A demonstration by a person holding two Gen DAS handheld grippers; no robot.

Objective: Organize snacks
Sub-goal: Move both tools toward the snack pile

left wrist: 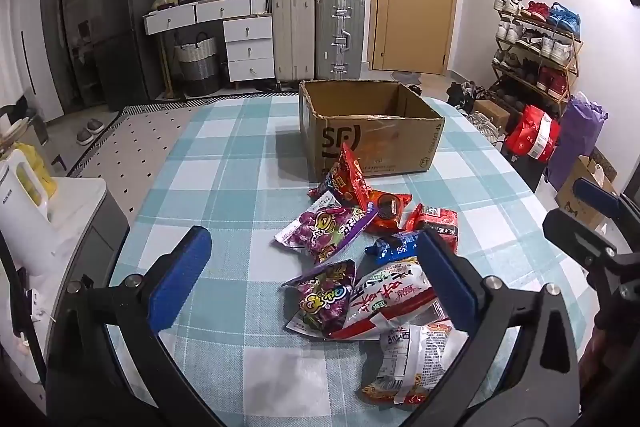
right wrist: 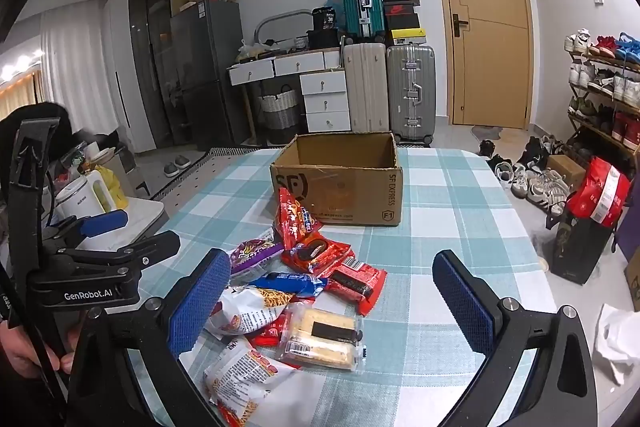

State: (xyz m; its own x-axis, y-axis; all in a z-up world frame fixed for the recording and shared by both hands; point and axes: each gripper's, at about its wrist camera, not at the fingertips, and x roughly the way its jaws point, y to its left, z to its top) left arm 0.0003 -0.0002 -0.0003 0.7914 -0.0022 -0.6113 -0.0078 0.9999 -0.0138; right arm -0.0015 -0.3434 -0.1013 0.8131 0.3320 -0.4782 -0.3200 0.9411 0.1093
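Left gripper: fingers spread wide, nothing between them; hovers above the near end of the snack pile.
Right gripper: fingers likewise spread and empty; hovers over the near right part of the pile.
Nearest packets: a white-and-orange packet at the table's near edge; just beyond it a clear-wrapped biscuit pack, its long axis running left to right across the right gripper's opening.
Middle of pile: white noodle-print bag, two purple candy bags, a blue cookie packet.
Far side of pile: red packets, one red bag leaning against the box front.
Target container: open cardboard box, appears empty, straight ahead beyond the pile on the checked tablecloth.
Deciding relation: the pile lies between both grippers and the box; the biscuit pack sits closer to the right gripper, the purple bags closer to the left.
Judged status: no snack appears boxed yet.
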